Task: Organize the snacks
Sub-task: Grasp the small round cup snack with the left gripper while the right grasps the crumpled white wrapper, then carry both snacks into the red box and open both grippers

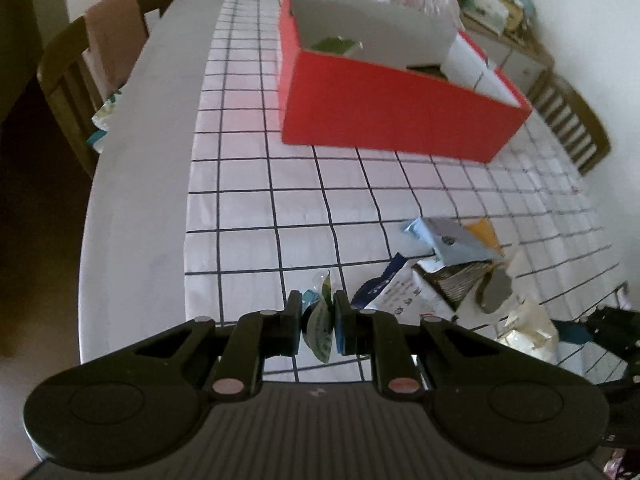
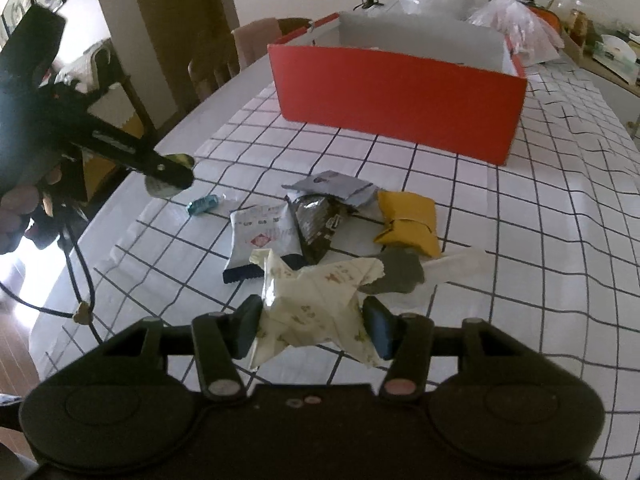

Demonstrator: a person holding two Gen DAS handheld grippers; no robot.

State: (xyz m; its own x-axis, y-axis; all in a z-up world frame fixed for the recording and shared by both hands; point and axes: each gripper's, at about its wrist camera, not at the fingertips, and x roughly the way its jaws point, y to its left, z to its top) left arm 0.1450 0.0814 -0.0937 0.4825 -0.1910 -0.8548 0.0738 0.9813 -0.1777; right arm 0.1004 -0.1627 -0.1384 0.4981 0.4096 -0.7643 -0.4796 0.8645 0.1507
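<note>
In the left wrist view, the left gripper (image 1: 316, 322) is clenching a small green-and-white snack packet (image 1: 320, 330) edge-on between its pads, the packet standing roughly upright with its long axis running near to far and its crimped tip pointing toward the red box (image 1: 384, 120), which is sitting far across the counter (image 1: 132, 184) on the checked cloth (image 1: 280, 208). A green packet (image 1: 334, 44) is already lying inside that box, so the step in hand looks like a carry to the box; the next move is calling for a reach over the near wall before letting go. The remaining snack pile (image 1: 444, 268) is lying near and right. In the right wrist view, the right gripper (image 2: 312, 330) is grasping a cream crinkled wrapper (image 2: 312, 308) across its middle, the wrapper lying with its long axis left to right and its twisted ends sticking past both pads. Beyond it, a yellow packet (image 2: 408, 218), a dark packet (image 2: 316, 224) and a white sachet (image 2: 264, 236) are waiting on the cloth, with a small teal candy (image 2: 204, 204) to the left.
</note>
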